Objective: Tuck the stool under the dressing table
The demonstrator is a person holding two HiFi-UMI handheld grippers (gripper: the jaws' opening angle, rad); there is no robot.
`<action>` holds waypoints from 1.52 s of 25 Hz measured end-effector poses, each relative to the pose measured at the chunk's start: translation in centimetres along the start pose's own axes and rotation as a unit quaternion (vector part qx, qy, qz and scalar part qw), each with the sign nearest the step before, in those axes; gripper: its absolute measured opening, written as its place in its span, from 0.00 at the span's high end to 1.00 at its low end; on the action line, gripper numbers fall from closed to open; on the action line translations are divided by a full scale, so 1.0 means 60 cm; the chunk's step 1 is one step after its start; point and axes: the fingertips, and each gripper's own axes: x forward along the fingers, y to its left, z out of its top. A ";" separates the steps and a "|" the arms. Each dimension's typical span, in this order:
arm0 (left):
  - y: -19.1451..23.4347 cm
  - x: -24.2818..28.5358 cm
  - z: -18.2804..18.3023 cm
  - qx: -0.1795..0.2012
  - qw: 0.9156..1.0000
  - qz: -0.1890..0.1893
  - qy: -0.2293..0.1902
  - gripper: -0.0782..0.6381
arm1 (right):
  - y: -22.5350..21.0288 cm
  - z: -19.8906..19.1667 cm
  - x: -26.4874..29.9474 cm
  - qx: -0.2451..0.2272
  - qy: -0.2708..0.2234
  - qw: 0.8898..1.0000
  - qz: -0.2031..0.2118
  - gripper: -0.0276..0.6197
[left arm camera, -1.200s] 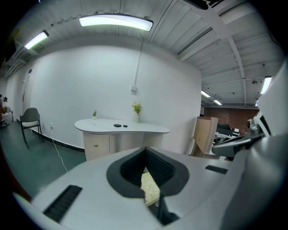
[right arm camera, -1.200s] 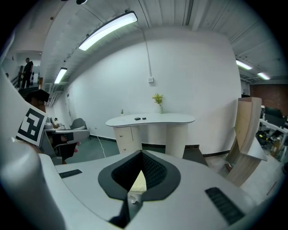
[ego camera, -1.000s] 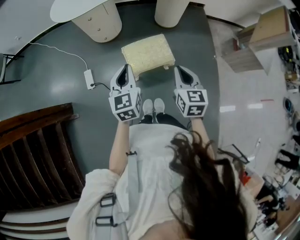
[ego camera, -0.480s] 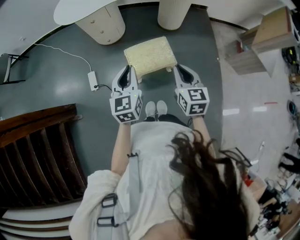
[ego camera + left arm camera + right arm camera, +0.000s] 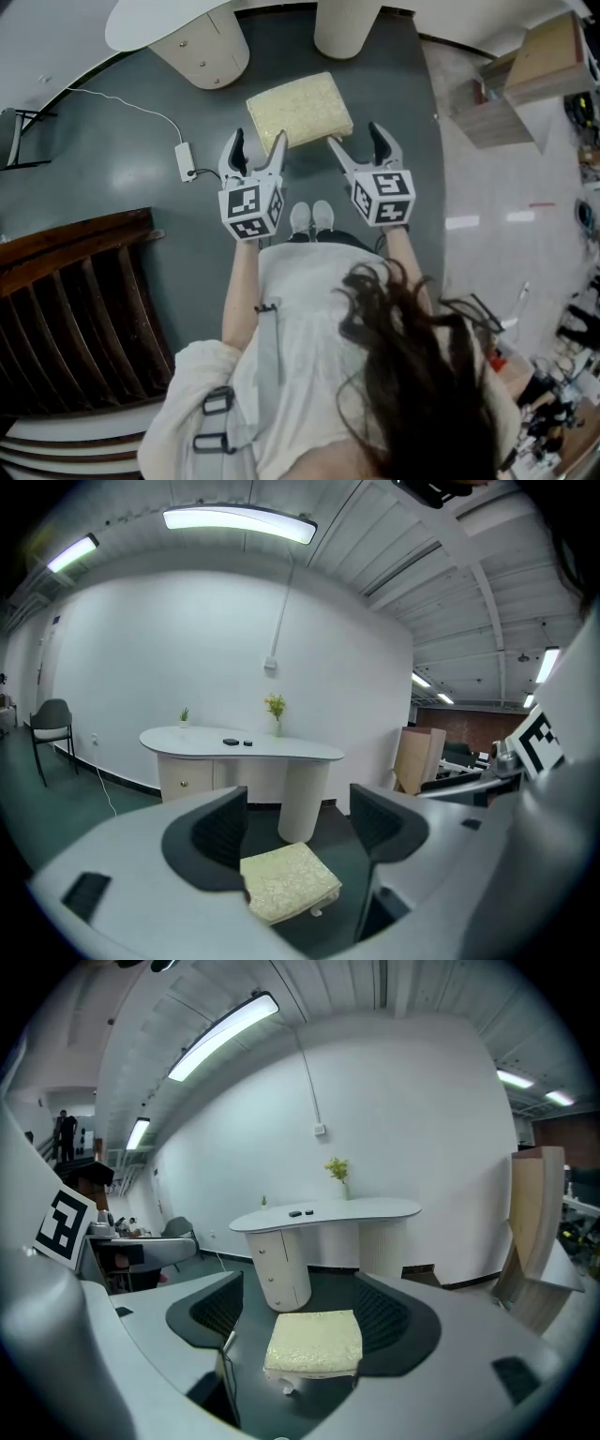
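Note:
The stool (image 5: 298, 111) has a cream patterned cushion and short white legs. It stands on the dark floor just short of the white dressing table (image 5: 159, 19), out from under its top. My left gripper (image 5: 258, 145) hovers over the stool's near left corner and my right gripper (image 5: 357, 141) over its near right corner. Both sets of jaws are opening and hold nothing. In the left gripper view the stool (image 5: 289, 881) shows on the floor beyond my left gripper (image 5: 300, 827), with the table (image 5: 239, 744) behind. The right gripper view frames the stool (image 5: 315, 1342) beyond my right gripper (image 5: 302, 1314).
A white power strip (image 5: 181, 157) with its cable lies on the floor to the left. A dark slatted wooden piece (image 5: 84, 300) fills the lower left. Wooden boxes (image 5: 525, 70) stand at the right. The person's shoes (image 5: 309, 214) are right behind the stool. A chair (image 5: 52, 726) stands by the far wall.
Both grippers' jaws have gone from shut to wide apart. The hands have stayed near the stool's near edge, and the stool has not moved.

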 end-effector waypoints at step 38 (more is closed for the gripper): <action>0.142 0.250 -0.405 0.098 0.988 0.025 0.113 0.44 | -0.195 -0.311 0.290 -0.093 0.108 0.990 0.005 0.43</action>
